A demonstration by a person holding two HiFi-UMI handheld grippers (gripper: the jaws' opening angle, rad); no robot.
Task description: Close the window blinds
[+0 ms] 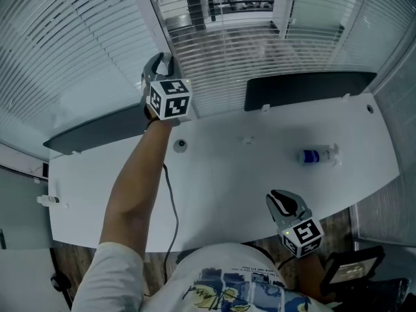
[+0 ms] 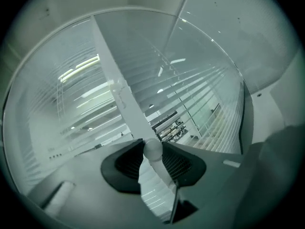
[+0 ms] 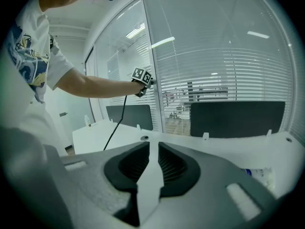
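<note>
White slatted blinds point(image 1: 260, 51) cover the window behind the desk, and their slats stand partly open, so the room beyond shows through. My left gripper point(image 1: 162, 69) is raised against the white window post point(image 1: 151, 18). In the left gripper view it point(image 2: 153, 150) is shut on the blinds' thin white wand point(image 2: 163, 171), whose rounded end sits between the pads. My right gripper point(image 1: 284, 205) hangs low over the desk's near edge, open by a narrow slit with nothing in it point(image 3: 153, 162). The right gripper view shows the left gripper point(image 3: 144, 79) at the post.
A white desk point(image 1: 227, 168) runs below the window, with dark screens point(image 1: 305, 90) along its back. A blue-labelled bottle point(image 1: 316, 155) lies at the right. A grommet point(image 1: 180, 145) and a black cable point(image 1: 172, 200) lie under my left arm. A small bottle point(image 1: 47, 201) stands far left.
</note>
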